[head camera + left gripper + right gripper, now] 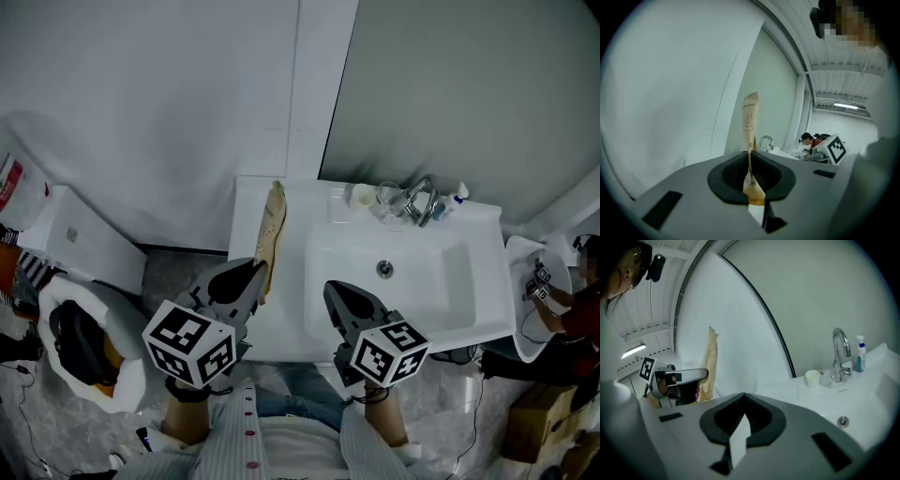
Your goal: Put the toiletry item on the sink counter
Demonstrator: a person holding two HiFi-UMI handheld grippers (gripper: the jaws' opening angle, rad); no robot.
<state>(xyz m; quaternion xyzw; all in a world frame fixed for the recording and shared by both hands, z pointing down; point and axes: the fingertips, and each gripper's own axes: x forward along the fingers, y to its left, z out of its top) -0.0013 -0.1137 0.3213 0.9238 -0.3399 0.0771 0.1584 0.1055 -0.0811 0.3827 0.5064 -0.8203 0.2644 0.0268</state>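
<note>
A flat tan toothbrush packet [273, 228] stands up from my left gripper [255, 273], which is shut on its lower end. It hangs over the left part of the white sink counter [281, 323]. In the left gripper view the packet [751, 119] rises straight out of the shut jaws [750, 152]. My right gripper [341, 292] hovers over the basin's front edge, shut, with nothing between its jaws [744, 396]. From the right gripper view the packet [711, 363] and the left gripper [680, 379] show at the left.
At the back of the counter stand a chrome faucet [422, 201], a white cup [362, 195], a clear glass [388, 198] and a small blue bottle [459, 194]. The drain [384, 269] lies mid-basin. A toilet [82, 239] is at the left, a cardboard box [537, 422] at the lower right.
</note>
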